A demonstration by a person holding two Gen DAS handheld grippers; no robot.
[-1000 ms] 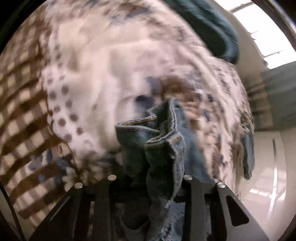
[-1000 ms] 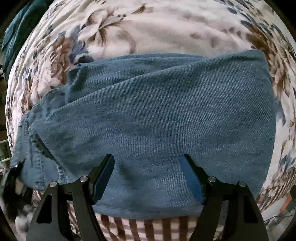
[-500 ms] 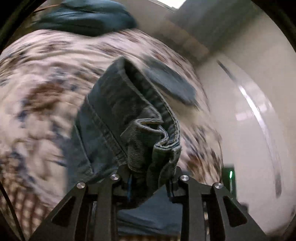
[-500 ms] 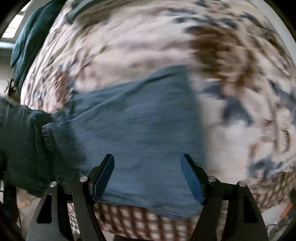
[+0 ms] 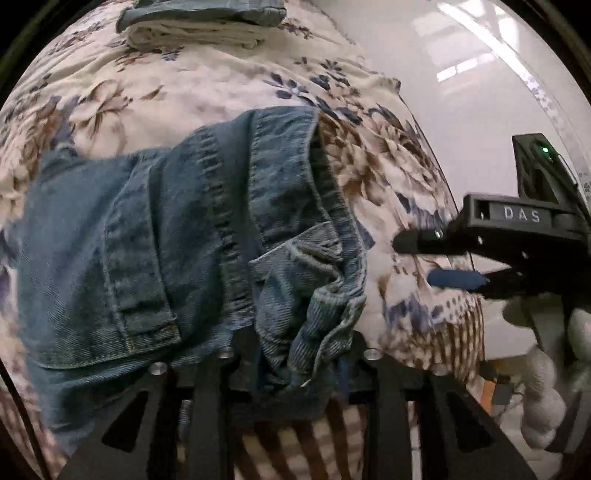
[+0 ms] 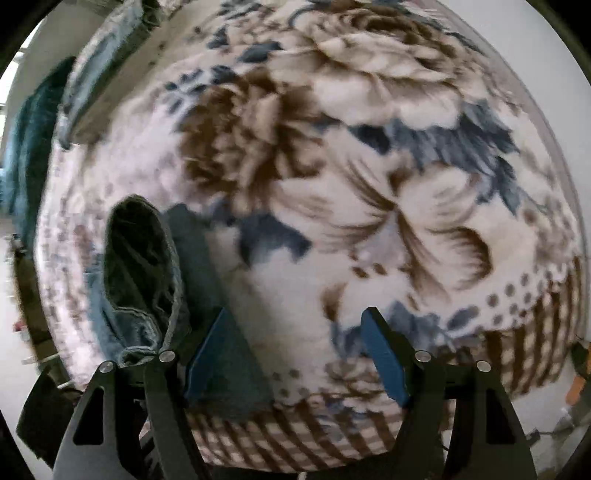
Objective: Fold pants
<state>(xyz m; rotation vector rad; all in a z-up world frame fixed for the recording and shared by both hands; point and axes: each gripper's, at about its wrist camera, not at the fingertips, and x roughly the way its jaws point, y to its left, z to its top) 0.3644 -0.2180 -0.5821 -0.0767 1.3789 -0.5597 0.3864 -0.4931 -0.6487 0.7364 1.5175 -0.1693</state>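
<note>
Denim pants, one pair, lay bunched on a floral blanket spread over what looked like a bed, with a checked border along its near edge. The left tongs were clenched on the thick waistband end of the pants, a wad of hem and seam pinched between the two fingers; the cloth draped leftward from there, a back pocket showing. The fold seemed at least partly made, since layers of denim lay doubled over one another, but the bundle was rumpled and not yet squared, so I judged smoothing and perhaps a further fold were left, along with letting go.

From the right wrist view the same pants showed only as a dark opening of denim at the left, just beside the left finger. The right tongs were released, their blue pads wide apart and holding nothing, over bare blanket. Seen from the left wrist, those tongs reached in from the right, near the pants but apart from them.

Further off, at the far end of the blanket, one stack of folded garments rested: a denim piece on top of a pale one.
</note>
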